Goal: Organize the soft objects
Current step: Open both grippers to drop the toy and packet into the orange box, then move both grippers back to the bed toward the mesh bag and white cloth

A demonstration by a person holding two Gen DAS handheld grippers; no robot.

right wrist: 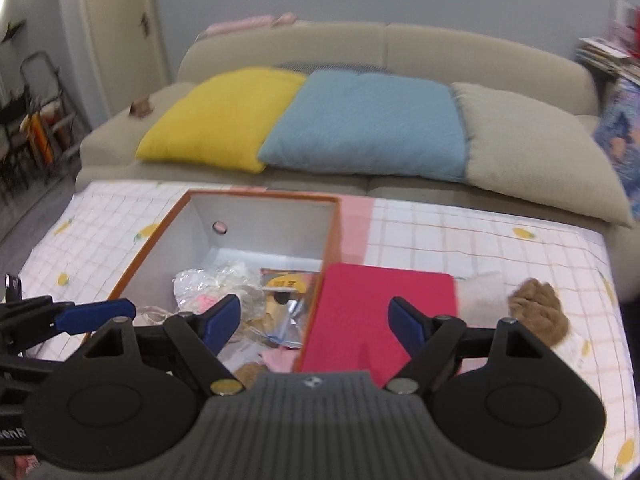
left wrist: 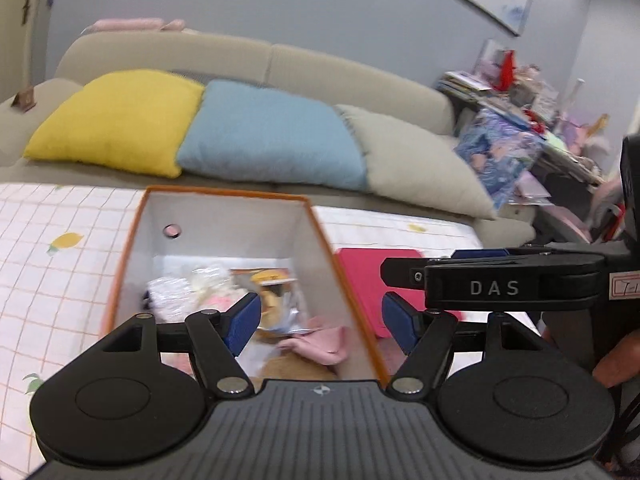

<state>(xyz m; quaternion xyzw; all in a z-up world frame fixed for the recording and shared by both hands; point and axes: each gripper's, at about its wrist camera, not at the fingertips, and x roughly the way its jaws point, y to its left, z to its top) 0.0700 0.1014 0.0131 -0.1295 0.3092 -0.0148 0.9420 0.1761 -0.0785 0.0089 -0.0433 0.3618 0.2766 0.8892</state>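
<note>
Already the orange box (right wrist: 256,240) collects soft items; both the left gripper (left wrist: 320,320) and right gripper (right wrist: 312,320) hover above it, jaws wide, empty.

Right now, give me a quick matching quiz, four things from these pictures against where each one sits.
Things:
1. yellow cushion
2. pink cloth
3. brown fluffy item
4. red lid

Places:
A. inside the orange box
B. on the sofa
C. against the box's right side
D. on the checked tablecloth, right of the lid

Pairs: 1-B, 2-A, 3-D, 4-C
</note>
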